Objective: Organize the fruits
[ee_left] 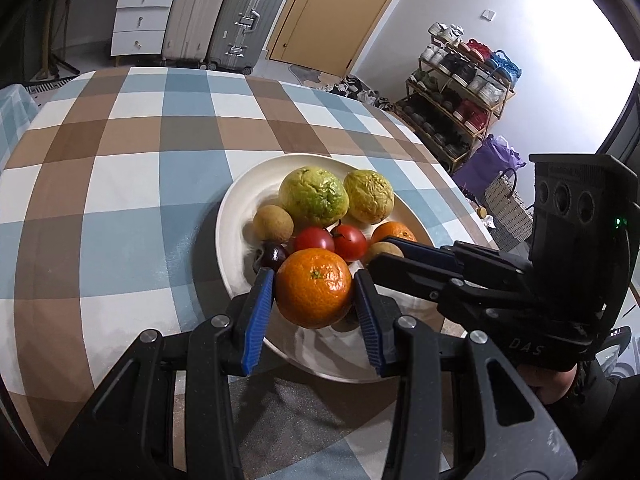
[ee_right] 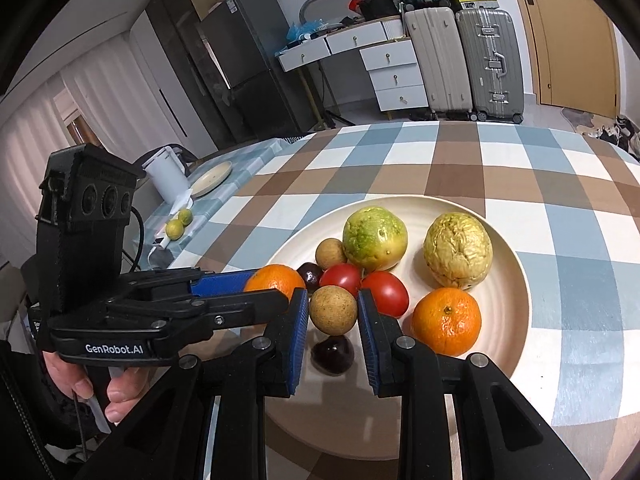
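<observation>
Your left gripper (ee_left: 314,286) is clamped on a tangerine (ee_left: 313,287), its blue pads pressed against both sides of the fruit, above the near rim of the cream plate (ee_left: 240,200). Your right gripper (ee_right: 333,310) is clenched on a small tan round fruit, likely a longan (ee_right: 333,310), also held over the plate's near part, with a dark cherry (ee_right: 333,354) lying on the plate just below it.

The plate sits on a checked tablecloth (ee_left: 120,184) of blue, brown and white squares. On the plate, toward its far side, rest a green-yellow guava (ee_right: 375,238) and a wrinkled yellow fruit (ee_right: 458,250) beside it. Nearer the plate's middle lie two red tomatoes (ee_right: 384,292), touching each other, with a second longan (ee_right: 330,253) and a second dark cherry (ee_right: 310,274) on their left in the right wrist view. A second tangerine (ee_right: 446,320) lies on the plate's right part, just beside your right gripper's finger.

The two grippers are close together over the plate's near edge: from the left wrist view your right gripper (ee_left: 390,258) comes in from the right, its tips near the tomatoes. A hand (ee_right: 100,384) grips the left gripper's handle at the lower left of the right wrist view. Beyond the plate, past the table, stand two suitcases (ee_right: 464,60) and a white drawer unit (ee_right: 394,76).
</observation>
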